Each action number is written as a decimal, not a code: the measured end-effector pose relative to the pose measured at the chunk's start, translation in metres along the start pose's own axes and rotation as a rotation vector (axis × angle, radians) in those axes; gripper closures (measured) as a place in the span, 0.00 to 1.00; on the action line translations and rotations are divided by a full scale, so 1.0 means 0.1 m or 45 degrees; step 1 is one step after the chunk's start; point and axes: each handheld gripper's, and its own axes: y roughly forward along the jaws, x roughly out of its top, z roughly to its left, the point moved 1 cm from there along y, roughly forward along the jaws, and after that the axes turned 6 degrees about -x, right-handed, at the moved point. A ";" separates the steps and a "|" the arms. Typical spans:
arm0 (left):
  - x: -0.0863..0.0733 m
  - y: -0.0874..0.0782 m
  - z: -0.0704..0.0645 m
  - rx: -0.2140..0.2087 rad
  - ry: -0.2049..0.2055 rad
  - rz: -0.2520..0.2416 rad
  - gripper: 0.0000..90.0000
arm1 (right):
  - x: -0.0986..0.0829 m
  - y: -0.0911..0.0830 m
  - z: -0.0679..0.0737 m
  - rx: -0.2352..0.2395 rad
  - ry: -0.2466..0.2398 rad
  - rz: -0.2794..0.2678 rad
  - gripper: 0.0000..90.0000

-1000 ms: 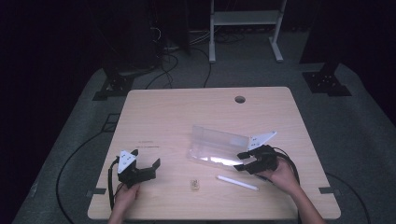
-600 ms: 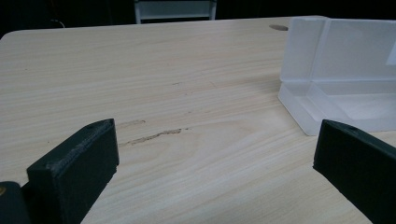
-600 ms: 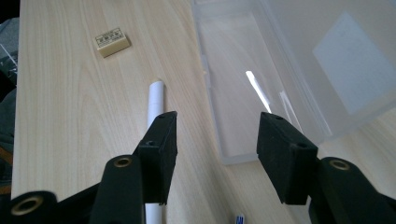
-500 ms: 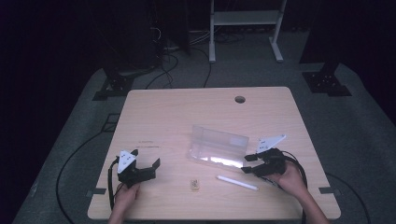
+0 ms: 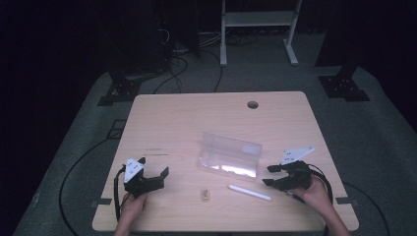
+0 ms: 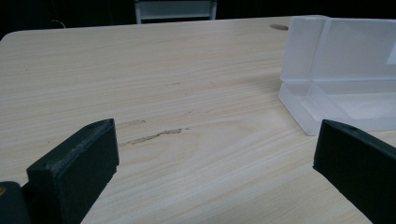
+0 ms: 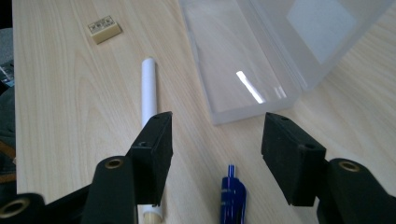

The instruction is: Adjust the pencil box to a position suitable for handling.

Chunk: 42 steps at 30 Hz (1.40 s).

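Note:
An open clear plastic box lies in the middle of the table, its lid standing up behind the tray. A white stick and a small tan eraser lie in front of it. My right gripper rests open at the right of the box. In the right gripper view, that gripper frames a corner of the box, with a blue pen low between the jaws and the white stick running under the left one. My left gripper sits open at the front left, empty, its jaws spread wide with the box ahead to the right.
The wooden table has a round cable hole near its far edge. The eraser lies beyond the stick's far end. Cables and a white stand are on the dark floor behind the table.
My right gripper has drawn away from the box, to the right and slightly toward the person. The left gripper has not moved.

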 end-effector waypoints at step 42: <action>0.00 0.00 -0.01 0.007 0.006 0.003 0.00 | -0.57 -0.30 0.03 -0.102 0.044 0.068 0.62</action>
